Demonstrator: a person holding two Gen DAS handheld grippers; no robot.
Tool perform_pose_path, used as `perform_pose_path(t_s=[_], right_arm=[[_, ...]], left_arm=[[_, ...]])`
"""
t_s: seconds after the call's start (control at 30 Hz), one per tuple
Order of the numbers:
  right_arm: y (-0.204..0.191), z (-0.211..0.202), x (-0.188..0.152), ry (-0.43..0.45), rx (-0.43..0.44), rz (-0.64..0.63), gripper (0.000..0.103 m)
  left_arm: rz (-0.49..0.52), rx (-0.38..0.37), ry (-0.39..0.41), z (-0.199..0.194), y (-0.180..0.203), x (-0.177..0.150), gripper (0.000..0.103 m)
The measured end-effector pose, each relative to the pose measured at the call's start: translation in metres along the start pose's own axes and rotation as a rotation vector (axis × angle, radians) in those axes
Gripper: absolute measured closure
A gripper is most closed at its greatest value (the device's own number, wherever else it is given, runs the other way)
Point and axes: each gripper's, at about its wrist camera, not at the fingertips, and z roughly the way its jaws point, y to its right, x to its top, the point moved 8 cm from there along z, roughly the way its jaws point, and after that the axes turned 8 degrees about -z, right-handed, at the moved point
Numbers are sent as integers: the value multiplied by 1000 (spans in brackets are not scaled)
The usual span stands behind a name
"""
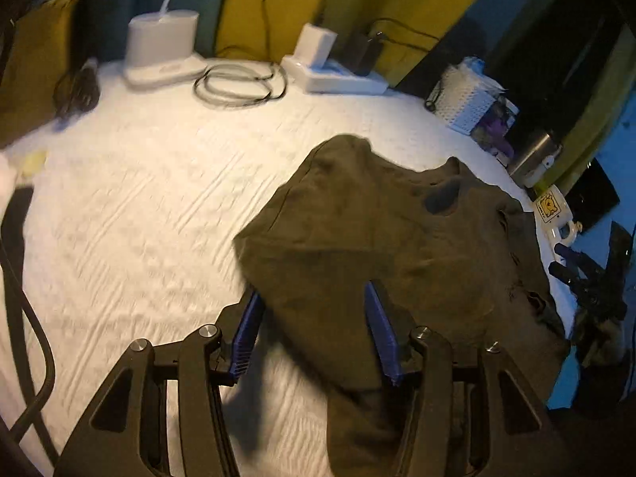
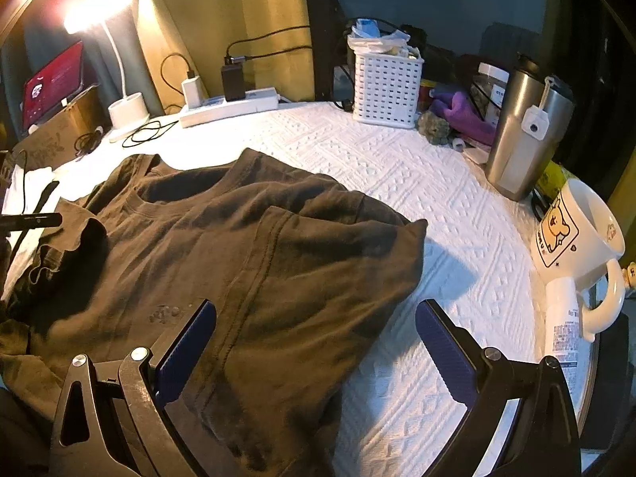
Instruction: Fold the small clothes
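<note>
Left claw (image 1: 314, 334), left wrist view: jaws part-spread at lower centre, a fold of the shirt (image 1: 377, 230) lying between the blue pads (image 1: 379, 330); you can't tell whether they press it, and the frame is blurred. Shirt fills centre-right on the white cloth (image 1: 139, 206). Chargers and cables sit along the top edge, well apart.

Right claw (image 2: 314, 353), right wrist view: jaws spread wide at the bottom, holding nothing; the shirt's hem edge lies under and between them. Shirt spans left and centre, one side already turned over toward the middle, collar at upper left. Mug (image 2: 576, 234) and flask (image 2: 524, 131) stand at right, near the cloth's edge.

Step in hand, as you'd judge it: mid-fold. Next, pinch both near corners and carry them toward the collar.
</note>
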Motion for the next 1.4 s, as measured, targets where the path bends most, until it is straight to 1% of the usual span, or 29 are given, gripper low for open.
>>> perform_pose_path(t_s=[0.03, 0.07, 0.1, 0.13, 0.2, 0.23, 0.3, 0.4, 0.43, 0.47, 0.53, 0.6, 0.7, 0.77, 0.8, 0.87, 0.97, 1.03, 1.13, 1.2, 1.27, 1.3, 1.4], right_arm=[[1, 2, -1, -6, -2, 3, 2], [1, 3, -1, -11, -2, 3, 2], [1, 4, 0, -15, -4, 3, 2], [0, 5, 0, -16, -3, 2, 2], [-2, 7, 3, -18, -2, -3, 2], [-4, 8, 4, -18, 1, -6, 2], [-8, 9, 6, -20, 4, -15, 2], [-12, 8, 8, -16, 7, -24, 2], [-13, 7, 8, -14, 6, -24, 2], [-13, 6, 8, -13, 4, -24, 2], [-14, 3, 7, -9, -1, -23, 2], [-15, 0, 6, -4, -4, -26, 2], [-16, -7, 4, 6, -6, -29, 2], [-17, -10, 2, 13, -7, -29, 2], [-17, -12, 0, 16, -7, -29, 2], [-18, -16, -2, 22, -6, -28, 2], [-18, -22, -7, 31, -8, -26, 2], [-15, -25, -10, 34, -13, -19, 2], [-10, -30, -15, 39, -23, -1, 2], [-7, -30, -19, 37, -28, 9, 2], [-5, -30, -22, 32, -29, 17, 2], [-4, -30, -23, 31, -27, 19, 2], [-3, -30, -25, 31, -26, 19, 2]], left_arm=[[41, 14, -2, 3, 4, 1, 103], [74, 36, 6, 4, 5, 4, 102], [106, 73, 33, 3, 5, 8, 102], [151, 150, 63, 4, 2, 14, 102], [199, 269, 97, 3, -12, 25, 102], [209, 308, 104, 3, -19, 30, 102], [197, 331, 102, 3, -30, 35, 102], [158, 312, 81, -6, -36, 31, 101], [151, 321, 84, -11, -36, 29, 95], [147, 329, 94, -17, -34, 28, 76], [130, 307, 127, -35, -25, 22, 53], [122, 250, 136, -47, -9, 11, 52], [148, 150, 96, -53, 21, -15, 52], [156, 90, 55, -48, 34, -32, 52], [162, 73, 35, -42, 37, -39, 52], [163, 67, 5, -31, 40, -50, 52], [159, 40, -42, -14, 43, -59, 52], [145, 73, -41, -11, 43, -60, 52], [129, 54, -16, -16, 46, -54, 52], [118, 76, 1, -17, 43, -49, 52], [80, 110, -7, -10, 34, -44, 52], [63, 112, -20, -6, 31, -44, 52], [52, 88, -41, 3, 34, -44, 52]])
